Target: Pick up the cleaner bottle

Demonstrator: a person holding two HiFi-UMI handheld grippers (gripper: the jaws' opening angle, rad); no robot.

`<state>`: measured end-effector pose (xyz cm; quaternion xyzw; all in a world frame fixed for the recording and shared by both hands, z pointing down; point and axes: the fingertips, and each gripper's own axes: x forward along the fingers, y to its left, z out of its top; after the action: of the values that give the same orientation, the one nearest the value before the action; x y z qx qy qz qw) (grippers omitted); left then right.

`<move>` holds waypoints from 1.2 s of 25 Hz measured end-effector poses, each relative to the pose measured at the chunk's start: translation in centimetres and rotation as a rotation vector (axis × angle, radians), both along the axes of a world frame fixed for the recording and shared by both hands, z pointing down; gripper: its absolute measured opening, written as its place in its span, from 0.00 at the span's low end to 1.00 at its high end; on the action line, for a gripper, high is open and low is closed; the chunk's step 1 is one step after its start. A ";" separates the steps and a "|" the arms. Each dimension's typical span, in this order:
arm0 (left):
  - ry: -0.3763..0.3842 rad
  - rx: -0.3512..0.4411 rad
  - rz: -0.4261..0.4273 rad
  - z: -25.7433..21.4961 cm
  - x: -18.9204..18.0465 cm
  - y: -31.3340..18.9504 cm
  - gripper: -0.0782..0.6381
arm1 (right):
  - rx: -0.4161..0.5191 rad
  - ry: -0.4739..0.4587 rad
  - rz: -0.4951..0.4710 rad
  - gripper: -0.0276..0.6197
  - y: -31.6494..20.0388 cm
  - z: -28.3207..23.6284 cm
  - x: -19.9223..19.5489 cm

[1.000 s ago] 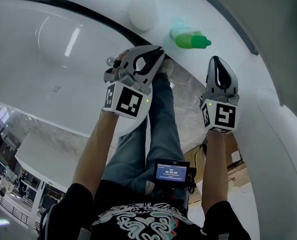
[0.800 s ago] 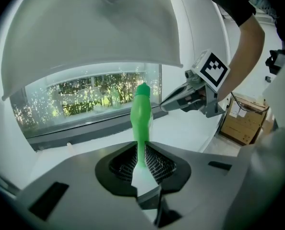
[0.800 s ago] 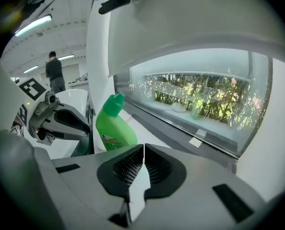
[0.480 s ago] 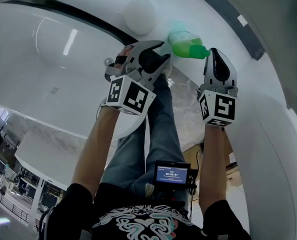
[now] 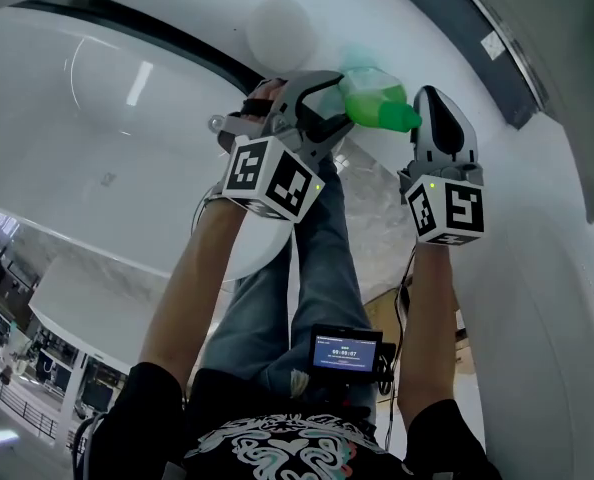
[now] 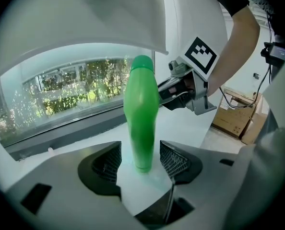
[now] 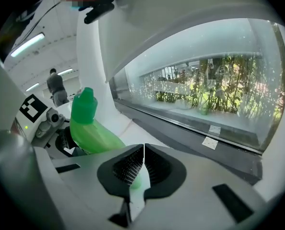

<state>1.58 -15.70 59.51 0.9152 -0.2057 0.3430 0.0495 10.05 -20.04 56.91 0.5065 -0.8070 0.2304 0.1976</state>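
Observation:
The green cleaner bottle [image 5: 377, 103] stands on a white ledge [image 6: 195, 123]. In the left gripper view the bottle [image 6: 141, 123] rises upright between the two pads [image 6: 173, 159], with a small gap on each side. My left gripper [image 5: 312, 108] is opening its jaws around the bottle's lower body without pressing on it. Just right of the bottle, my right gripper [image 5: 439, 118] has its jaws shut [image 7: 143, 166] with nothing between them. In the right gripper view the bottle [image 7: 92, 133] leans up and left of the jaws.
A white round object [image 5: 280, 30] sits on the ledge left of the bottle. A dark window sill [image 7: 190, 128] runs behind the ledge, below the glass. Cardboard boxes [image 6: 233, 121] lie on the floor. A small screen [image 5: 346, 349] hangs at the person's waist.
Both grippers have moved toward the bottle. The left jaws, shut a second ago, have spread wide and now stand on either side of it.

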 end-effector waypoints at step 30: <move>0.021 -0.077 0.130 4.1 5.1 -1.6 0.44 | -0.098 -0.165 -0.034 0.09 -0.6 3.8 -0.8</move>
<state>6.67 -17.26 63.65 0.9276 -0.1321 0.3434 0.0645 9.29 -20.61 60.70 0.4617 -0.8168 0.3074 0.1587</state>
